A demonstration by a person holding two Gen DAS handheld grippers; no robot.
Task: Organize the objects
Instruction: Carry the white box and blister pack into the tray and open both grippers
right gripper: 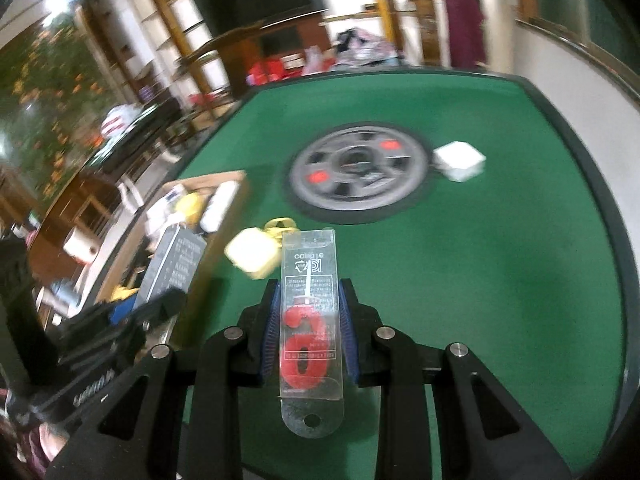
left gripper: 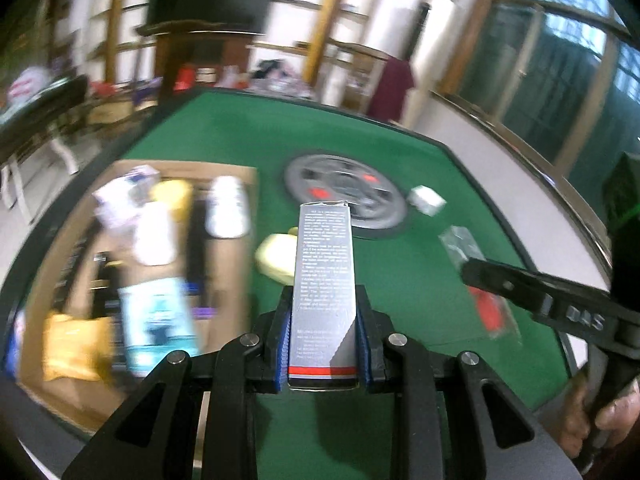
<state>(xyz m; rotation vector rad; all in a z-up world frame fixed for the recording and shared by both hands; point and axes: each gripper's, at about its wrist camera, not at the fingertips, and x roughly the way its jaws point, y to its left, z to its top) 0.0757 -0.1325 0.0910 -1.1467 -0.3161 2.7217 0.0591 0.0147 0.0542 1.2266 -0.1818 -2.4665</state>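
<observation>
My left gripper (left gripper: pixel 323 316) is shut on a tall grey printed box (left gripper: pixel 324 264) and holds it above the green table (left gripper: pixel 240 136). My right gripper (right gripper: pixel 309 320) is shut on a clear pack with a red number candle (right gripper: pixel 308 344); it also shows at the right of the left wrist view (left gripper: pixel 492 312). A cardboard box (left gripper: pixel 236 172) with several packs and bottles lies at the left. A pale yellow block (left gripper: pixel 276 256) (right gripper: pixel 253 254) lies beside it. A small white box (left gripper: pixel 426 199) (right gripper: pixel 460 160) and a clear packet (left gripper: pixel 460 240) lie on the felt.
A round grey dial with red marks (left gripper: pixel 348 196) (right gripper: pixel 356 170) is set in the table's middle. The table has a dark raised rim (right gripper: pixel 624 280). Shelves and clutter stand beyond the far edge. The cardboard box also shows in the right wrist view (right gripper: pixel 216 180).
</observation>
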